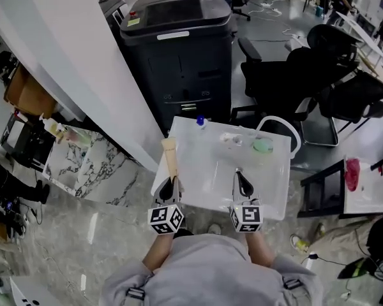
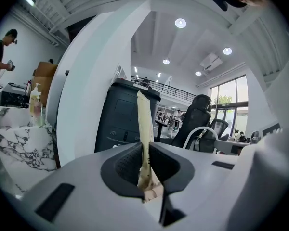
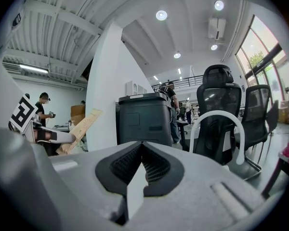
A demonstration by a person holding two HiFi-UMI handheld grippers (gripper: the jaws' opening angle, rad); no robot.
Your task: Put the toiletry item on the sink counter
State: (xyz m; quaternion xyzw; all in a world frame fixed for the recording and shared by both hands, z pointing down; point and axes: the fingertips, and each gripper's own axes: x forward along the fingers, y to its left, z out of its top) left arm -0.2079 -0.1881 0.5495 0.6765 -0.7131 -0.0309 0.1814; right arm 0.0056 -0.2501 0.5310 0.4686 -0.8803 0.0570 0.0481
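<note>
At lower left of the head view, the beige toiletry item (image 1: 170,157) is clamped between the fingers of the left gripper (image 1: 171,182) and juts beyond them, above the white table's (image 1: 207,171) left edge. Beside it, the right gripper (image 1: 240,176) is held with fingers closed on nothing.

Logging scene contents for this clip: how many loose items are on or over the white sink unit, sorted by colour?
Beige packet, held in the left gripper: 1
Blue-capped item: 1
Clear item: 1
Green round item: 1
Total: 4
</note>
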